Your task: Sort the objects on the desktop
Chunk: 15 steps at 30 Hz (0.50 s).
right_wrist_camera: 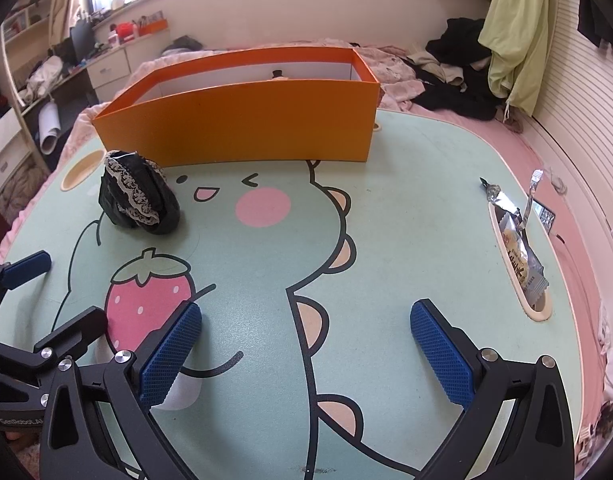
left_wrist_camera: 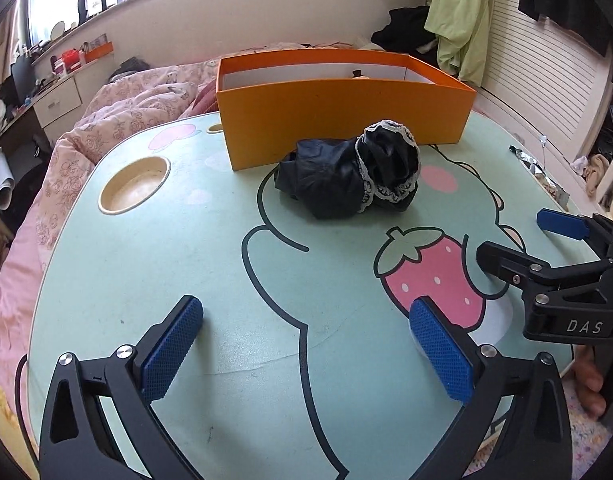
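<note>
Black lace-trimmed cloth (left_wrist_camera: 348, 172) lies bunched on the table (left_wrist_camera: 146, 264), touching the orange box (left_wrist_camera: 346, 112), probably its destination. Left gripper (left_wrist_camera: 306, 344) and right gripper (right_wrist_camera: 306, 348) hover spread wide, empty. Snack wrapper (right_wrist_camera: 518, 248) sits well apart.

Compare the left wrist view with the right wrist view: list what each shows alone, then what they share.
Left wrist only: a person's fingers under the right gripper, and the full round cup recess.
Right wrist only: the snack packets in the side slot, and the dinosaur's face.
Both: the orange box, the black lace-trimmed bundle before it, the strawberry print, the table, and open, empty jaws.
</note>
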{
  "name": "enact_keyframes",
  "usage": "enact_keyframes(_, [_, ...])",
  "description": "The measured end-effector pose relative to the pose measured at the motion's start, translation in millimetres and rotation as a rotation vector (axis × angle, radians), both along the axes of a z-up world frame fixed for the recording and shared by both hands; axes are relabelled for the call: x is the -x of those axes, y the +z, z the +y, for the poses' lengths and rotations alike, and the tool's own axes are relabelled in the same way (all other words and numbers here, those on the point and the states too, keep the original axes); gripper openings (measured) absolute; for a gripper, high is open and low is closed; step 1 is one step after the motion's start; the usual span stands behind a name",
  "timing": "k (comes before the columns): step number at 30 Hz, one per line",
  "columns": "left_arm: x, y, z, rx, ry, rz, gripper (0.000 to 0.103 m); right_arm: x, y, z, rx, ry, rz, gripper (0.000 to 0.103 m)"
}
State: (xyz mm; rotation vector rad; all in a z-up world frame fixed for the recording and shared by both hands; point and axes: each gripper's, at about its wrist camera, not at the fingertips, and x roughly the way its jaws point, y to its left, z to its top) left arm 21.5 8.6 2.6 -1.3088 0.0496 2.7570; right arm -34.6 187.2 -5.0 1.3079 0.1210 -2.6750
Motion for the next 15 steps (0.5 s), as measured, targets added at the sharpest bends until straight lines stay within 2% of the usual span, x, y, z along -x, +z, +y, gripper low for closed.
enact_keyframes(15, [-0.2,1.6,-0.7,-0.001,-0.001,0.001,0.103,-0.3,0.4,-0.2,-0.001,0.0,0.0,0.103])
